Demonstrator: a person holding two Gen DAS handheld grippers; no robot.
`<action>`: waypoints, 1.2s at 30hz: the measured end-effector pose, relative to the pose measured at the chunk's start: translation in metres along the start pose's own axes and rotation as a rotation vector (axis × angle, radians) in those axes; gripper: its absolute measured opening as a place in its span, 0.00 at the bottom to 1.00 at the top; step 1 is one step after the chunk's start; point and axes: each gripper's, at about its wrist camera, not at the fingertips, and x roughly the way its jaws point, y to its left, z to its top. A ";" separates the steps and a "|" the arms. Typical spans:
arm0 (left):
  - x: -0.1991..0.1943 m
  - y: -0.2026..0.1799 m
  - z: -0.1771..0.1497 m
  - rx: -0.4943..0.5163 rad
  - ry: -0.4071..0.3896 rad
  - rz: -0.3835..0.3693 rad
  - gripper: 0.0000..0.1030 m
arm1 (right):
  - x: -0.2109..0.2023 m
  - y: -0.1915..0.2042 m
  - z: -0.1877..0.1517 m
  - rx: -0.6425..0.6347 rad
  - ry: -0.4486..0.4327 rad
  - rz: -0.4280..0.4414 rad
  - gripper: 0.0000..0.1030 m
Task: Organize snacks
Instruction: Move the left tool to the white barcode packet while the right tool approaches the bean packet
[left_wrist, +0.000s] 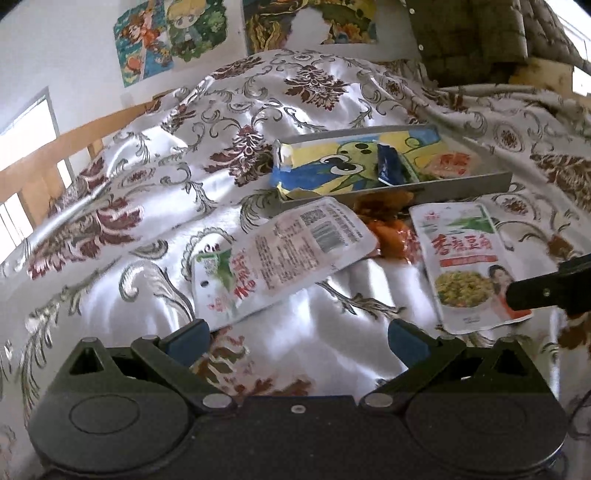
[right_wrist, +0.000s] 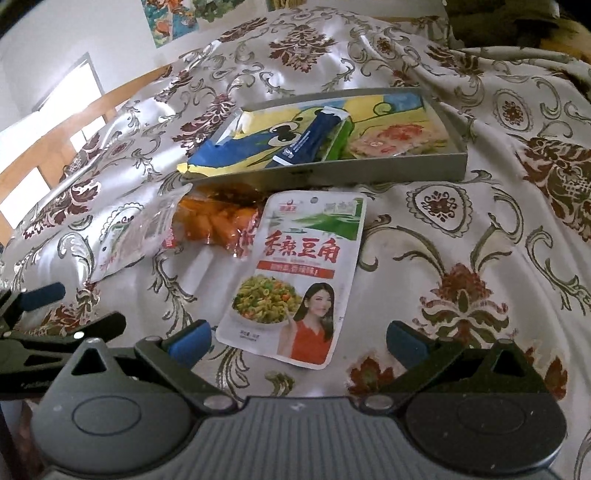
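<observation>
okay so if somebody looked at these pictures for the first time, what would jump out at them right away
Probably the white snack pouch with bold red characters and a food photo, lying flat on the shiny floral cloth just ahead of the open right gripper. Behind it sits a shallow grey tray holding a bright cartoon bag and a dark blue packet. An orange snack pack lies in front of the tray.

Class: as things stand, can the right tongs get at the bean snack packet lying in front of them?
Probably yes. The right tongs are open, and the bean snack packet lies flat on the cloth, its near edge between the fingers, nothing on top.
</observation>
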 end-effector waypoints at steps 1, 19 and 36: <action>0.002 0.000 0.002 0.010 -0.001 0.008 0.99 | 0.000 0.000 0.000 0.004 0.001 0.004 1.00; 0.059 -0.003 0.029 0.220 0.026 0.069 0.99 | 0.062 -0.048 0.042 0.071 0.063 0.186 1.00; 0.079 0.011 0.035 0.138 0.055 0.058 0.99 | 0.073 -0.046 0.047 0.113 0.062 0.348 1.00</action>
